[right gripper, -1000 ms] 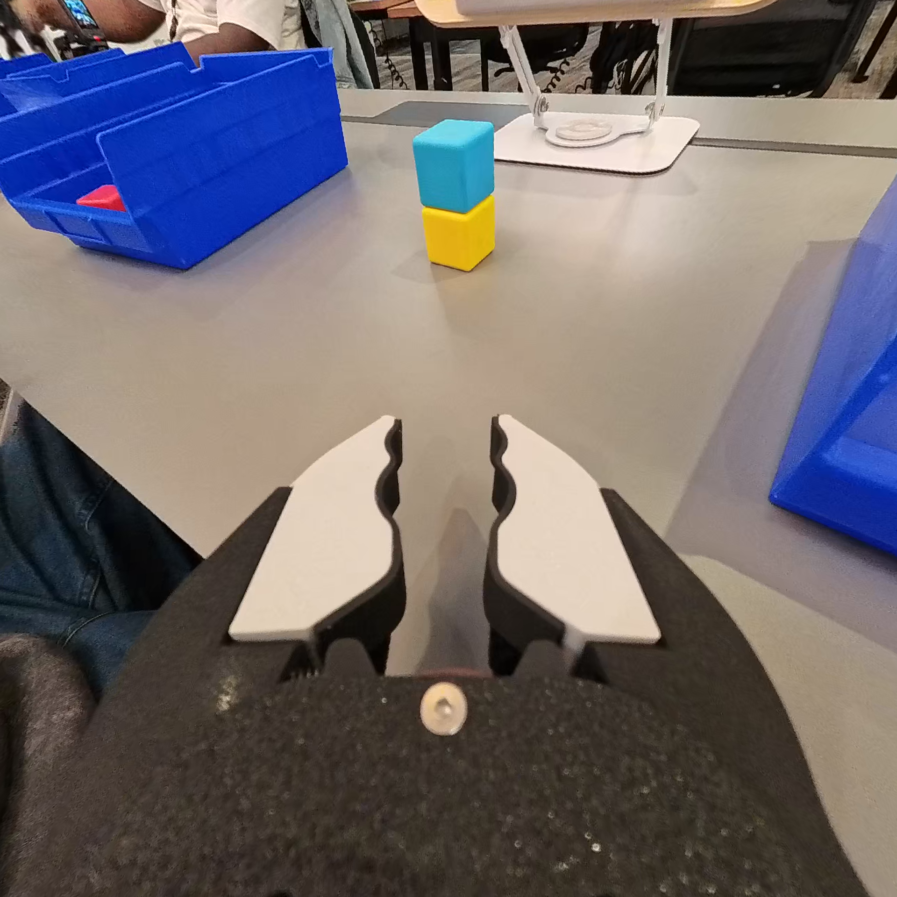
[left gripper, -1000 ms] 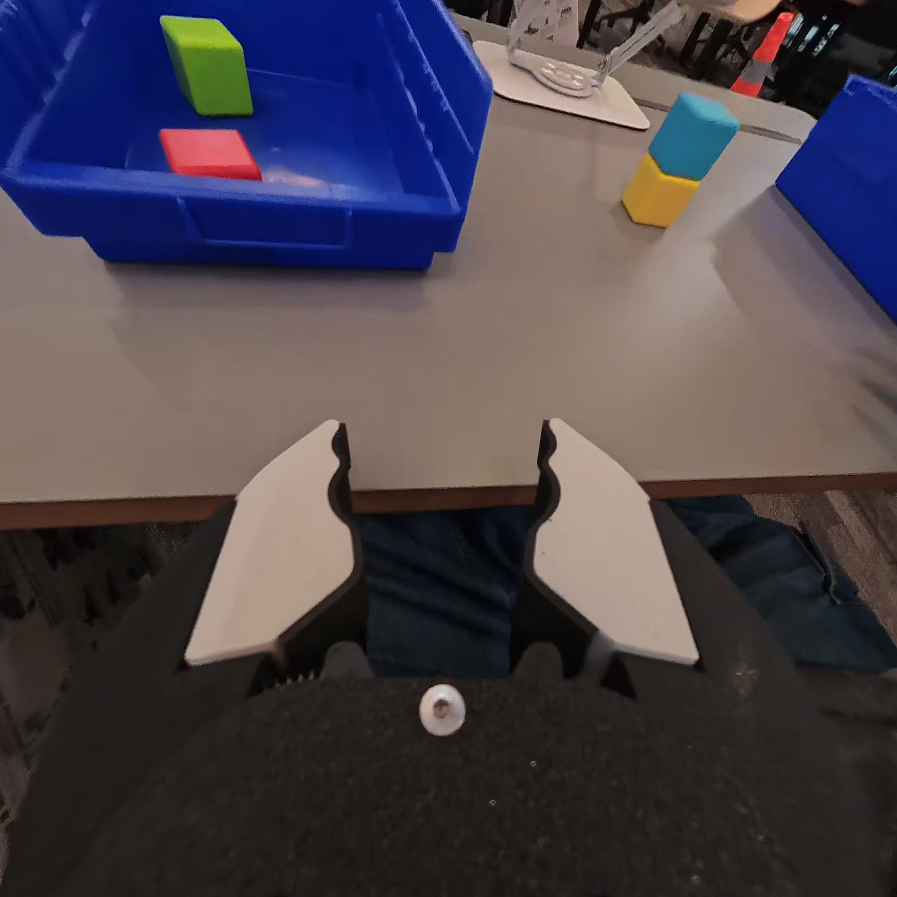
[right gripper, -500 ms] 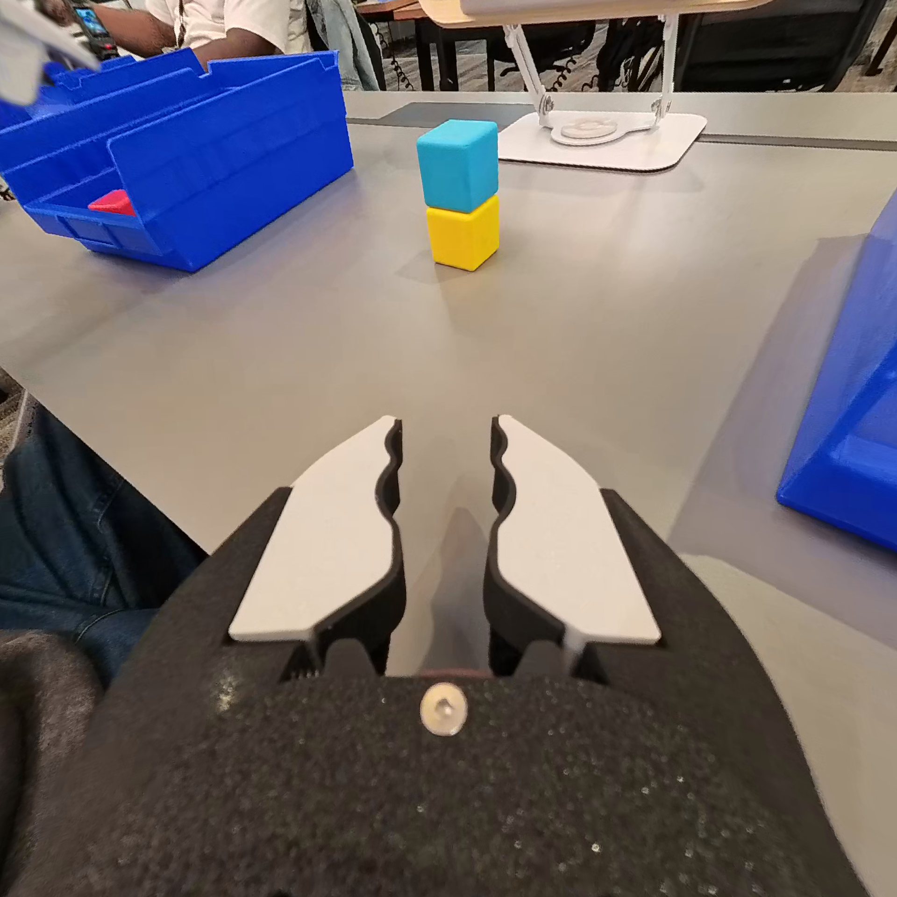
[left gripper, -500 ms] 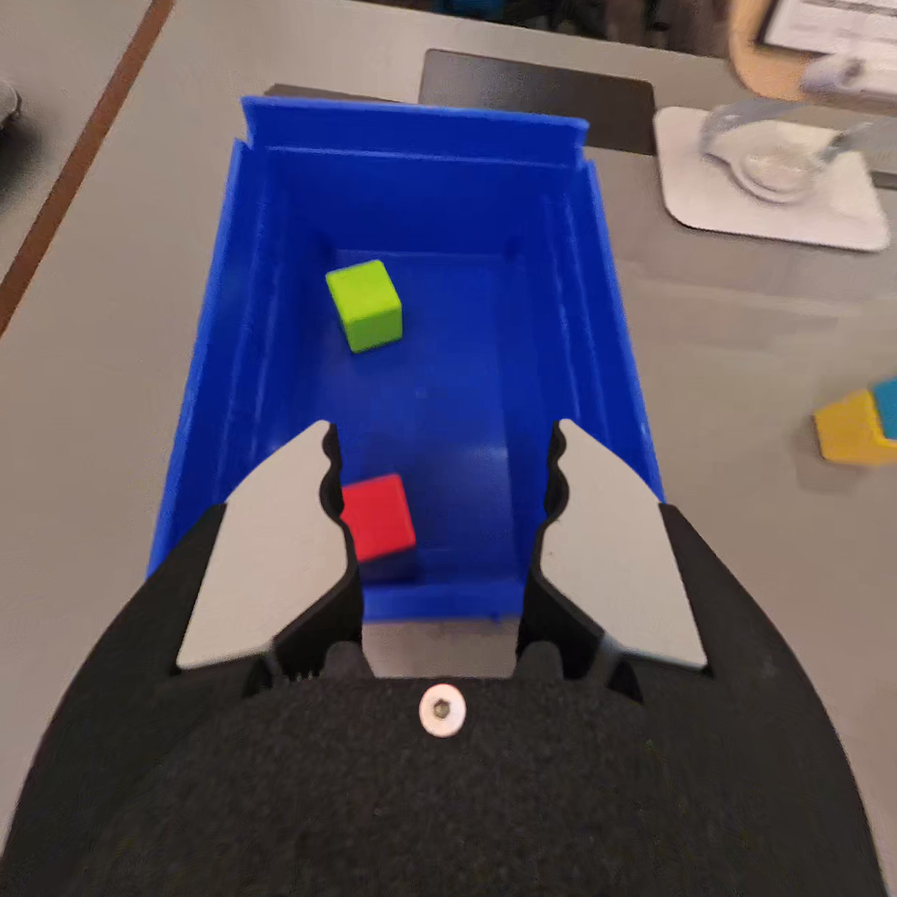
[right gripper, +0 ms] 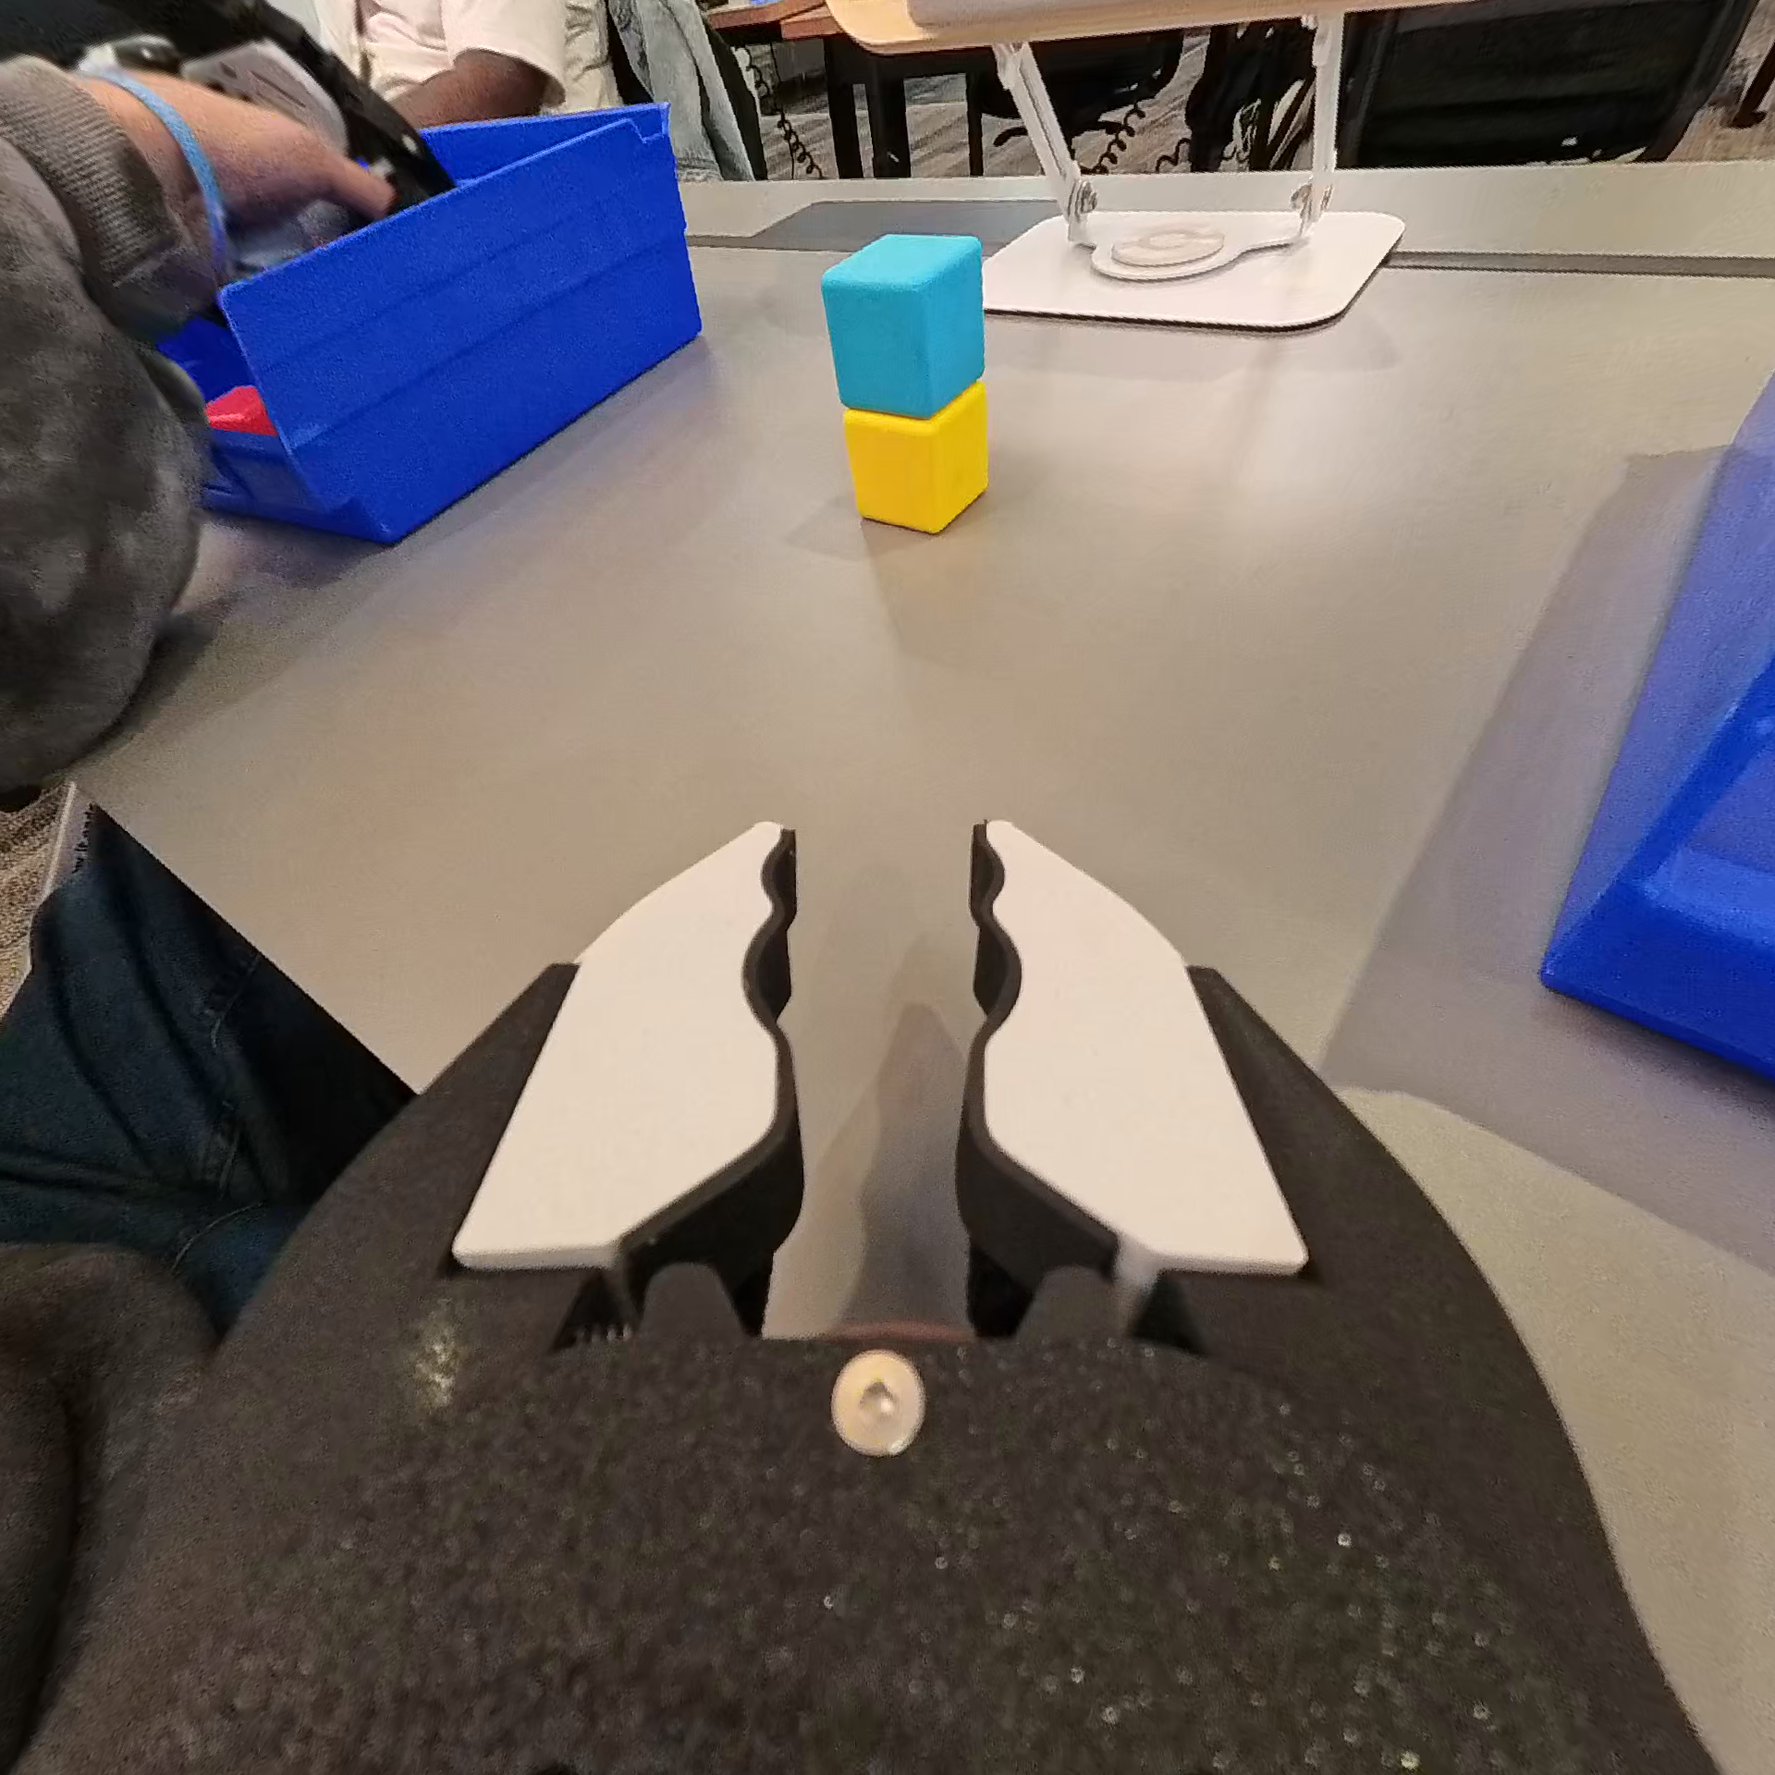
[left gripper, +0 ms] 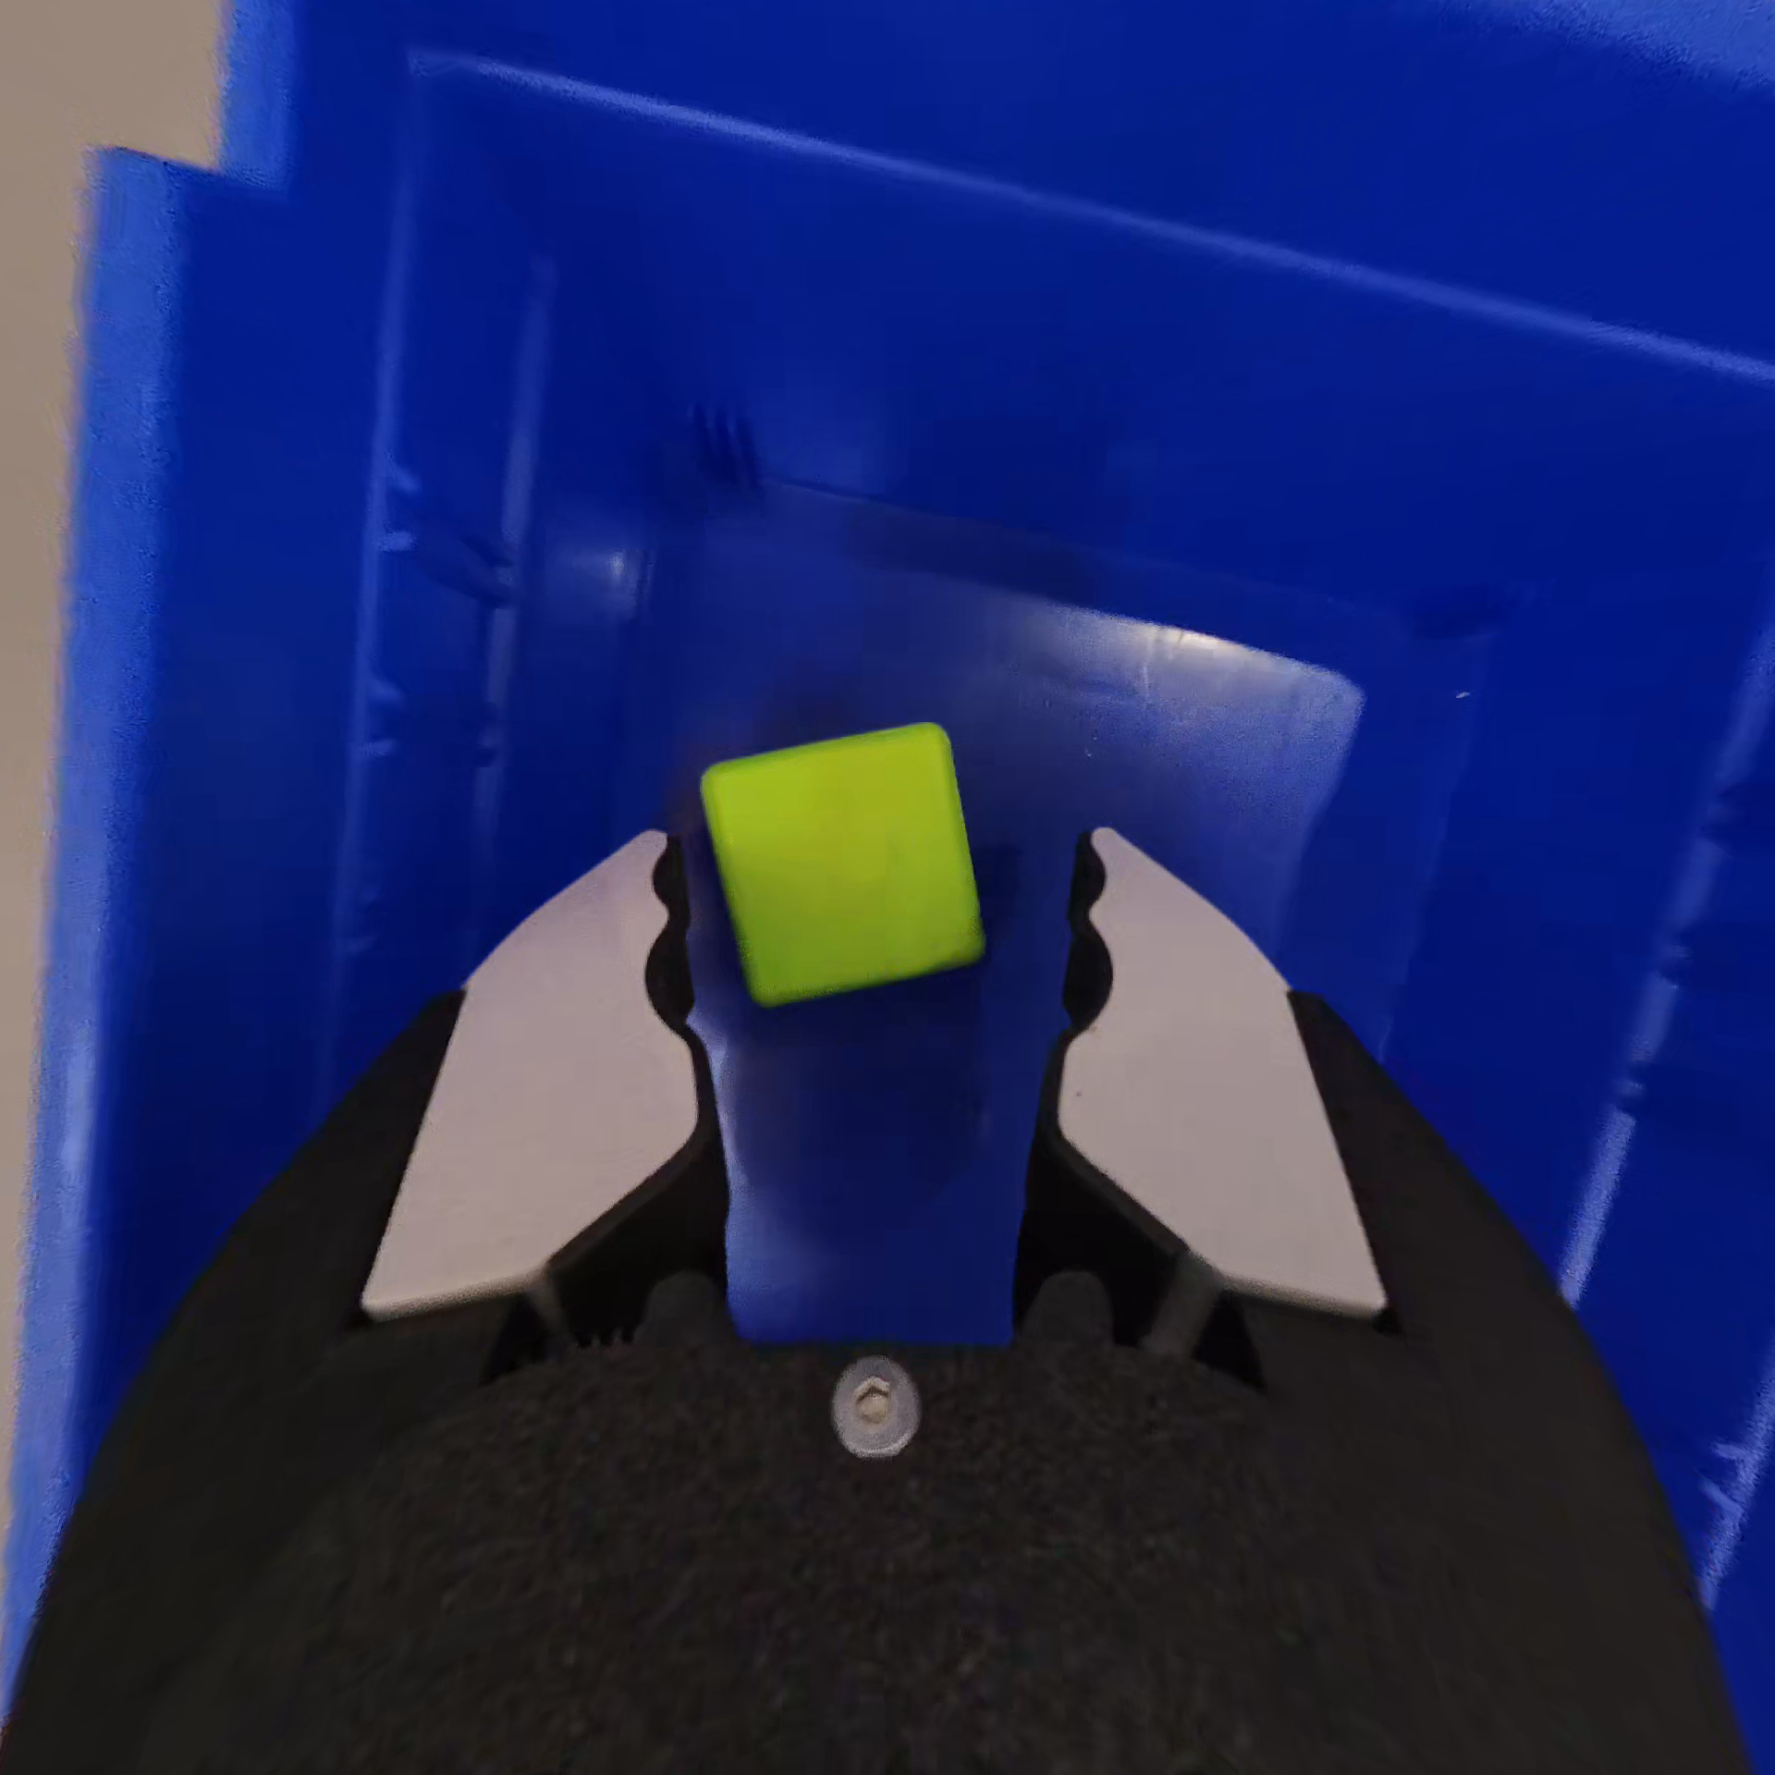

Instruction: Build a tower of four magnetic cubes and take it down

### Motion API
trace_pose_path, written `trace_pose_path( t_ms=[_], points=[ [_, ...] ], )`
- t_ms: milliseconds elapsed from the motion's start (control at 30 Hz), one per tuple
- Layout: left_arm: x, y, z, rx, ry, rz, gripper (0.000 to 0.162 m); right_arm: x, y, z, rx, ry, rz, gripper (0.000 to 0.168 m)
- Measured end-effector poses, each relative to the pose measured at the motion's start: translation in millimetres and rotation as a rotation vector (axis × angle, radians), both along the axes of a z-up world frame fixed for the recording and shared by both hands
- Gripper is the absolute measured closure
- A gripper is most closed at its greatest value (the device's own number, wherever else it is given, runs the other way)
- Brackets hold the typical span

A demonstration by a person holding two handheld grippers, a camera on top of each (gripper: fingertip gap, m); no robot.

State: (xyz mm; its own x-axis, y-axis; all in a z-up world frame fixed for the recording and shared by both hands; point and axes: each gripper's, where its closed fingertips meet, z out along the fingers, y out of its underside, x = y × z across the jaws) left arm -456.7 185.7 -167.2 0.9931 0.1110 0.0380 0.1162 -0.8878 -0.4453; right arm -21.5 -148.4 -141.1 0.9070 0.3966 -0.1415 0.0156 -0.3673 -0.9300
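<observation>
Reaching into the bin for the third cube

The left tongs (left gripper: 879, 845) point steeply down into the blue bin (left gripper: 1153, 384), jaws spread wide and empty, the green cube (left gripper: 840, 864) lying on the bin floor between the tips, nearer the left one and skewed to them. Next, I judge, comes centring, lowering and closing. The right tongs (right gripper: 884, 840) hover low over the counter (right gripper: 1153, 624), parted narrowly, holding nothing. Beyond stands the half-built tower: blue cube (right gripper: 903, 322) on yellow cube (right gripper: 917, 456).
</observation>
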Motion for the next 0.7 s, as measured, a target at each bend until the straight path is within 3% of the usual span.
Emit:
trace_pose_path(
  t_ms=[67,100,200,367,567,700],
  points=[
    [0.5,0.1,-10.7,-0.041,0.008,-0.017,0.094,0.0,0.0,-0.2,-0.001,0.000,0.000,0.134],
    [-0.8,0.6,-11.9,-0.040,0.017,-0.016,0.109,0.1,0.2,-0.1,-0.001,0.001,-0.001,0.134],
    [3.0,1.2,-1.9,0.003,0.017,-0.050,0.112,0.4,0.5,-0.5,-0.004,0.002,-0.002,0.134],
    [30.8,-4.7,52.8,0.133,0.015,-0.208,0.112,-0.1,0.6,-1.1,-0.005,-0.004,-0.003,0.135],
    [145.0,-42.1,143.0,0.308,0.010,-0.761,0.112,-0.5,1.2,-1.6,-0.006,-0.011,-0.005,0.135],
    [238.5,-95.1,161.9,0.313,-0.014,-1.214,0.112,-1.0,1.1,-1.7,-0.005,-0.016,-0.005,0.135]
  ],
)
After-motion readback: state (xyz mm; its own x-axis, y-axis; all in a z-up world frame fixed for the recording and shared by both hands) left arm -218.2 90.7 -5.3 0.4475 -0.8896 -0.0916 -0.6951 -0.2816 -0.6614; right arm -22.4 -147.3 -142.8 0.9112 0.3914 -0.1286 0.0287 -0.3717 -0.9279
